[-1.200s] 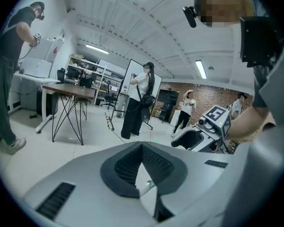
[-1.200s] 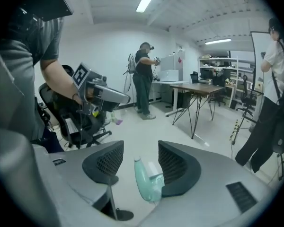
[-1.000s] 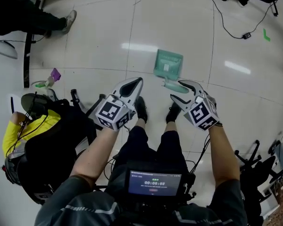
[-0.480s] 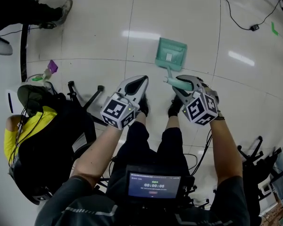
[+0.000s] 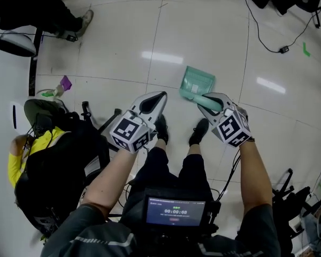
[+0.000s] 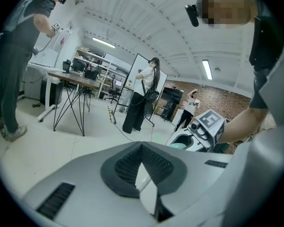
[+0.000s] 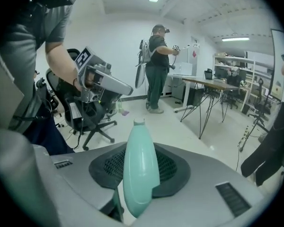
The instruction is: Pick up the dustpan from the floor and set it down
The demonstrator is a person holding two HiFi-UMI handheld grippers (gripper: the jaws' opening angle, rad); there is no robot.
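Two tools: right tool [image 5: 209, 101], jaws just closing, clamps dustpan [image 5: 197, 82] handle; left tool [image 5: 154, 99] closed, empty; bare floor [image 5: 203, 31] ahead.

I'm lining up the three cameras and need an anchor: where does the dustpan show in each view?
Head view: dustpan right of centre, upper half, its handle running into the right gripper.
Left gripper view: only a mint sliver of handle, lower right of centre.
Right gripper view: handle upright at bottom centre, between the jaws.
Shared landmark: the right gripper, whose jaws have just been closing on the handle.
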